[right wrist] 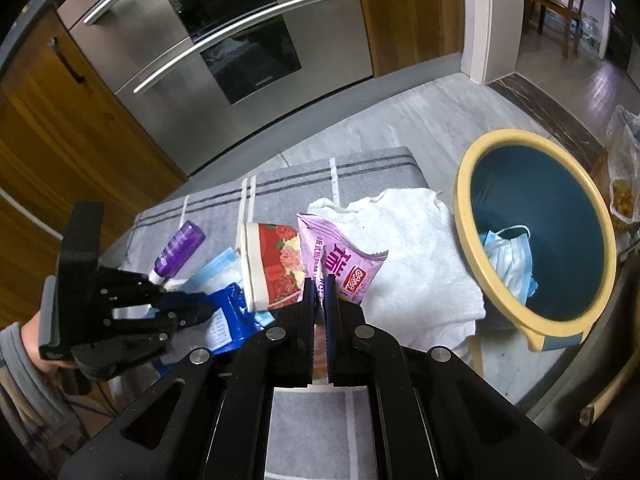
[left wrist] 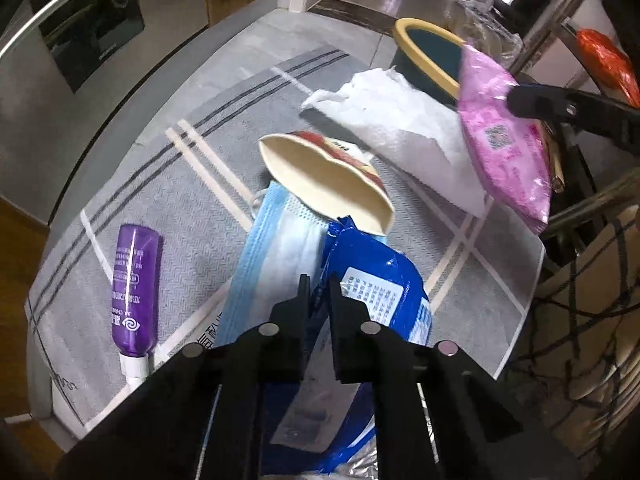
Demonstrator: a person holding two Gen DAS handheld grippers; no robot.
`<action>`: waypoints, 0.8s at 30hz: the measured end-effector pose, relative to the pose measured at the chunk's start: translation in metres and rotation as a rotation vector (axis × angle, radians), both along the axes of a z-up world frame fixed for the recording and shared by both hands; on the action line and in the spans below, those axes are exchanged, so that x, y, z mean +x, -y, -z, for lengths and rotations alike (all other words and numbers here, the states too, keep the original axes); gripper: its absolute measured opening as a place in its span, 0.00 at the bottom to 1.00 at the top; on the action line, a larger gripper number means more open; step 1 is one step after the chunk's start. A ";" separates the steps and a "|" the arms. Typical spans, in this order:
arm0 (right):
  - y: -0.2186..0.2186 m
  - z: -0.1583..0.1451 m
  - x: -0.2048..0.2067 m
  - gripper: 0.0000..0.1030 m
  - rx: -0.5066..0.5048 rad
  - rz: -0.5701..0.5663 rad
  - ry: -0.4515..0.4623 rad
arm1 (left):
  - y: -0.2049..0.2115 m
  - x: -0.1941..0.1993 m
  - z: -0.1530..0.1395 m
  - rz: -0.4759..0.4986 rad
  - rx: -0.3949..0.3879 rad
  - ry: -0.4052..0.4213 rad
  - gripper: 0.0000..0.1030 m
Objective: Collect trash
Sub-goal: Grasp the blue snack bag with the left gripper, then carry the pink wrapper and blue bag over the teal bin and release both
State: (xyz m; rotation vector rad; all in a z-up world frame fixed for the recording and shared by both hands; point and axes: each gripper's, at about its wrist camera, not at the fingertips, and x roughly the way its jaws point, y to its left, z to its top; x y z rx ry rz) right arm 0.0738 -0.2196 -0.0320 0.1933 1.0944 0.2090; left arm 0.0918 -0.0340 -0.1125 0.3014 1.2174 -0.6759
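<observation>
- The bin (right wrist: 536, 228), blue inside with a yellow rim, stands on the floor at about two o'clock from the right gripper (right wrist: 319, 280) in the right wrist view, just past the edge of the surface (right wrist: 224, 196); a face mask already lies inside it.
- The white towel (right wrist: 416, 248) lies between those jaws and the bin.
- The pink wrapper (right wrist: 340, 256) is pinched in the right jaws, which are pressed together on its lower edge; its long axis runs toward twelve o'clock, lifted off the towel. I judge the right hand nearer the bin, so the carry goes right.
- The blue packet (left wrist: 376, 276) is nipped between the left gripper (left wrist: 318, 280) jaws, nearly closed on its edge, extending to one o'clock.
- The paper cup (left wrist: 320, 176) lies on its side at twelve o'clock from the left jaws, partly on the blue face mask (left wrist: 276, 248).
- The purple bottle (left wrist: 134, 284) lies at nine o'clock, well apart.
</observation>
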 end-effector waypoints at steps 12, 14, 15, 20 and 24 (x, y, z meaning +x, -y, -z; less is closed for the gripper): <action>0.001 -0.014 -0.004 0.05 -0.002 0.000 0.062 | 0.017 -0.028 -0.051 0.015 0.016 0.121 0.05; 0.002 -0.018 -0.005 0.05 -0.002 0.002 0.080 | 0.018 -0.034 -0.062 0.006 0.008 0.141 0.04; 0.003 -0.020 -0.006 0.05 -0.001 0.003 0.088 | 0.019 -0.036 -0.067 0.007 0.004 0.148 0.04; 0.008 -0.029 -0.008 0.05 0.004 0.017 0.125 | 0.019 -0.048 -0.089 0.022 0.010 0.199 0.02; 0.013 -0.031 -0.008 0.05 0.006 0.033 0.134 | 0.019 -0.054 -0.108 0.024 0.002 0.234 0.02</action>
